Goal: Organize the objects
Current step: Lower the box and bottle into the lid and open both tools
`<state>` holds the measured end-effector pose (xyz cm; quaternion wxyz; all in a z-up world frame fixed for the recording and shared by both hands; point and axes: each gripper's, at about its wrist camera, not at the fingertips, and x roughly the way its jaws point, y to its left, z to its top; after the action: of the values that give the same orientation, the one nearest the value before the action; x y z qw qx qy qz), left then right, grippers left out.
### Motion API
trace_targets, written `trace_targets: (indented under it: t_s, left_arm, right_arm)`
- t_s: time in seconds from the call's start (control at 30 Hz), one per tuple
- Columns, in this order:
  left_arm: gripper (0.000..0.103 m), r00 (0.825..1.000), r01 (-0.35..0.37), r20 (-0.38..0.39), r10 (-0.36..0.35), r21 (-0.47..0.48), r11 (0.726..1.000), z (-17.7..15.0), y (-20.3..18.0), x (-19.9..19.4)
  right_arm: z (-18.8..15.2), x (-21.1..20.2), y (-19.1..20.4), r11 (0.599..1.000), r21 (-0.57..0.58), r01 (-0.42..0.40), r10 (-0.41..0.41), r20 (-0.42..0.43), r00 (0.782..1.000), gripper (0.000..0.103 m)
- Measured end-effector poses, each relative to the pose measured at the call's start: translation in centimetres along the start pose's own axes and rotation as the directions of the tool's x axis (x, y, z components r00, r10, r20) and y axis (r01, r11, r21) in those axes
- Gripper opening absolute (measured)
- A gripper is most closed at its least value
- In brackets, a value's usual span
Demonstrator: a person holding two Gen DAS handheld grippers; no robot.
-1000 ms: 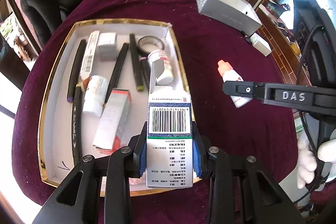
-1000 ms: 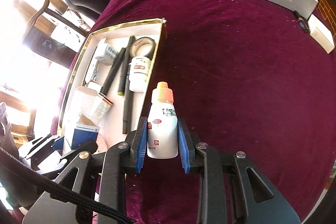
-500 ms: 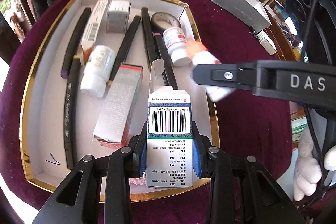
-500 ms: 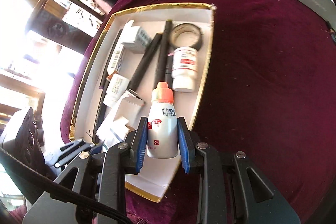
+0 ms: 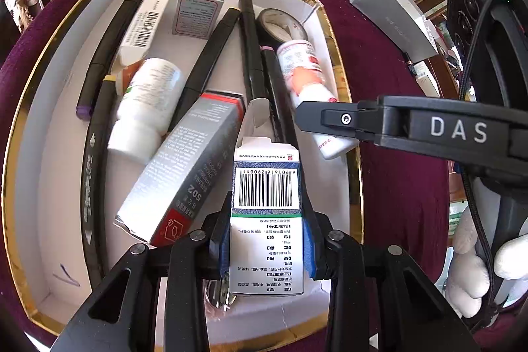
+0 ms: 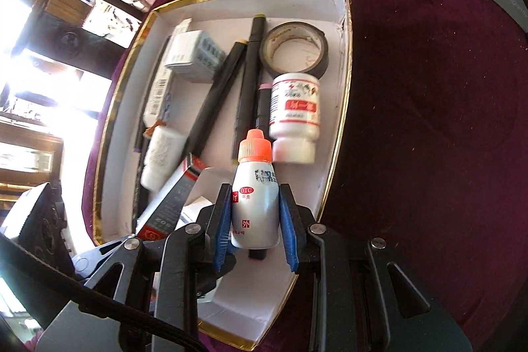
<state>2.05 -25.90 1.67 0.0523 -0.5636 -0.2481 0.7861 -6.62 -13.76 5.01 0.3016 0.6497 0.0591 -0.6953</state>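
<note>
My left gripper (image 5: 266, 240) is shut on a white medicine box with a barcode (image 5: 266, 207), held low over the near end of the gold-rimmed white tray (image 5: 23, 108). My right gripper (image 6: 255, 220) is shut on a small white dropper bottle with an orange cap (image 6: 254, 197), held over the tray's (image 6: 343, 94) right side. In the left wrist view that bottle (image 5: 316, 98) shows partly behind the right gripper's black finger (image 5: 330, 121), by the tray's right wall.
The tray holds several black markers (image 5: 204, 61), a tape roll (image 6: 293, 51), a white pill bottle (image 6: 293, 117), another white bottle (image 5: 142, 108), a grey 502 box (image 5: 184, 167) and small boxes (image 5: 198, 9). A silver box (image 5: 389, 9) lies on the maroon cloth (image 6: 429, 121).
Both grippers moved in over the tray and lower. The right gripper carried the dropper bottle leftward from above the cloth to inside the tray's right wall. Both grips are unchanged.
</note>
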Motion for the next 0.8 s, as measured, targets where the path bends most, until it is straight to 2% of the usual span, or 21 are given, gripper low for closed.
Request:
trace_targets:
  t_s: [0.37,0.63,0.8]
  left_arm:
    - [0.029,1.0,-0.008,0.017,0.008,0.022,1.0,0.9,0.0,0.4]
    - [0.029,0.999,0.035,-0.018,-0.035,0.017,0.999,-1.1,0.1,-0.1]
    - [0.029,1.0,0.002,-0.021,-0.001,0.06,0.998,-2.5,-0.6,-0.7]
  right_arm:
    - [1.7,1.1,-0.2,0.998,-0.012,0.058,-0.058,0.004,0.998,0.025]
    - [0.2,1.1,-0.1,0.999,-0.006,0.05,-0.05,-0.017,0.999,0.025]
    - [-1.2,1.5,0.1,0.999,0.007,0.04,-0.04,-0.031,0.999,0.025]
